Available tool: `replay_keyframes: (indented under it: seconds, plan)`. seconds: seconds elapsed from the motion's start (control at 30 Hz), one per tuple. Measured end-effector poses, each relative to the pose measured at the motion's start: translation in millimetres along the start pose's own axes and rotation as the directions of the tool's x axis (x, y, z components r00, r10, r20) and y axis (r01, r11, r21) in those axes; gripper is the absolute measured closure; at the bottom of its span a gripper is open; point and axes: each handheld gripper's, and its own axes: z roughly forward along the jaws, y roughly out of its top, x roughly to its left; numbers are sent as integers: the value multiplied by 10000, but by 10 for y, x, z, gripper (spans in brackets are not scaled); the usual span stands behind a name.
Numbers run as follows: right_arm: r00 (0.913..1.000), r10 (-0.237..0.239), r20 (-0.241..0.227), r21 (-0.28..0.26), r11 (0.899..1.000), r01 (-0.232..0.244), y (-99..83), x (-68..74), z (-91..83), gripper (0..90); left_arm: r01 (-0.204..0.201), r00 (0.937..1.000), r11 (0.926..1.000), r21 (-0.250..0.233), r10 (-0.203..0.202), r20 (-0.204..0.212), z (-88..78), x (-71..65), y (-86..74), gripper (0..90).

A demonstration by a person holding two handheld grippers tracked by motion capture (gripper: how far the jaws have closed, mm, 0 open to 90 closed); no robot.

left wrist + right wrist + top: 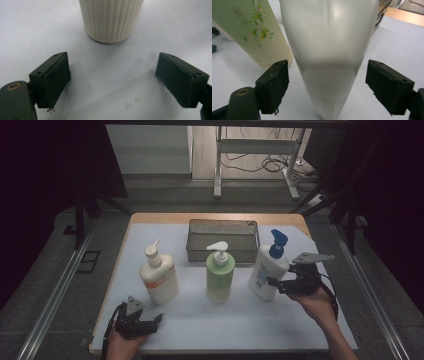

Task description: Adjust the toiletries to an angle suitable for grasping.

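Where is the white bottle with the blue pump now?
In the high view, the white plastic bottle with the blue pump stands at the right, beside the green pump bottle and just before the right claw.

A wooden table (150, 218) with a pale sheet (240, 320) stands on grey floor (50, 270); a white desk frame (255, 150) behind

Black grippers (137, 320), grey three-cornered top plates, trailing black cables, dark padded fingers (56, 80).

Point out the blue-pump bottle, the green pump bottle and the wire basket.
Blue-pump bottle (265, 274), high view, on its white labelled body.
Green pump bottle (220, 277), high view, on the middle of its body.
Wire basket (223, 224), high view, on its far rim.
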Motion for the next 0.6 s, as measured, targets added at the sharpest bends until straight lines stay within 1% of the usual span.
replay_keyframes:
  seconds: [0.07,0.17,0.33,0.6]
  plan:
    - [10000,13,-17,-18,10000,-13,22,8,15,182,4,10000,10000,-2,-4,2,0,0,0,121]
    - [9998,-143,168,34,9999,142,54,23,49,187,3,10000,10000,-1,-3,1,0,0,0,121]
    - [9993,-176,344,40,9998,174,88,43,123,214,1,10000,10000,1,-1,1,0,0,0,121]
    - [9987,-202,472,-156,9997,209,120,59,208,278,1,10000,10000,3,-1,2,0,0,0,121]
